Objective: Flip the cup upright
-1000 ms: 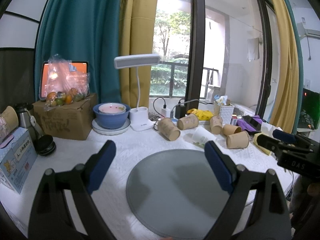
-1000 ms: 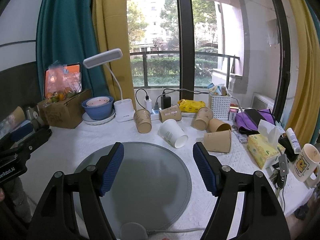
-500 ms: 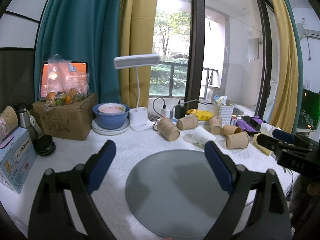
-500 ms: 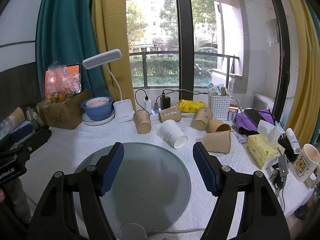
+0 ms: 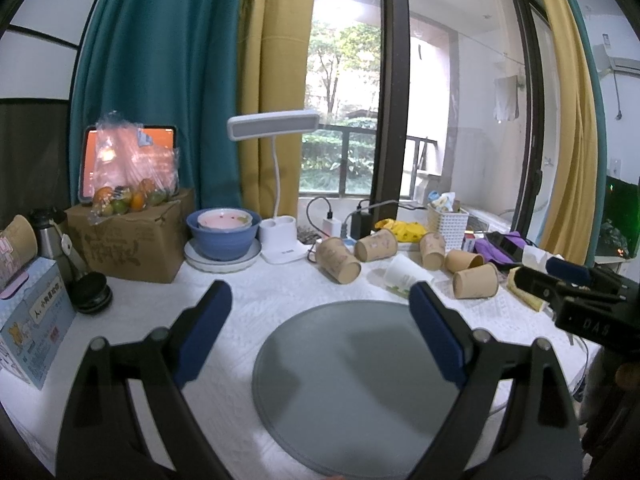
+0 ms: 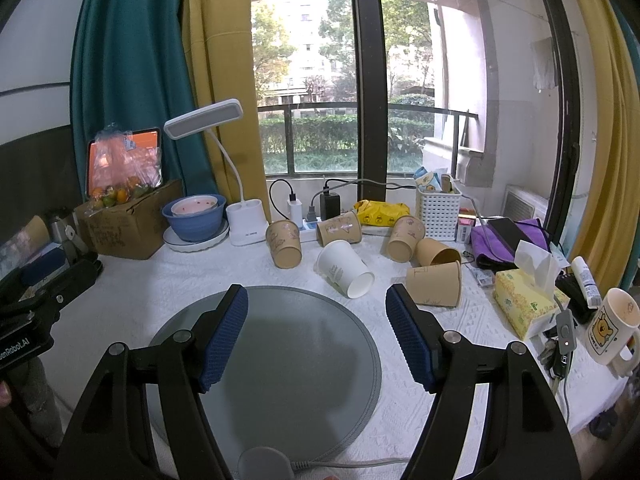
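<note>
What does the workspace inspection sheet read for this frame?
Surface: white tablecloth; grey round mat bare.
Job's things: white paper cup lying on its side beside the mat; five brown paper cups around it, none upright.
Clutter: tissue box, bear mug, white basket, blue bowl, desk lamp.
Grippers: left gripper and right gripper open, empty, over the mat.
Cables: chargers in power strip.
Surroundings: window, curtains.
</note>
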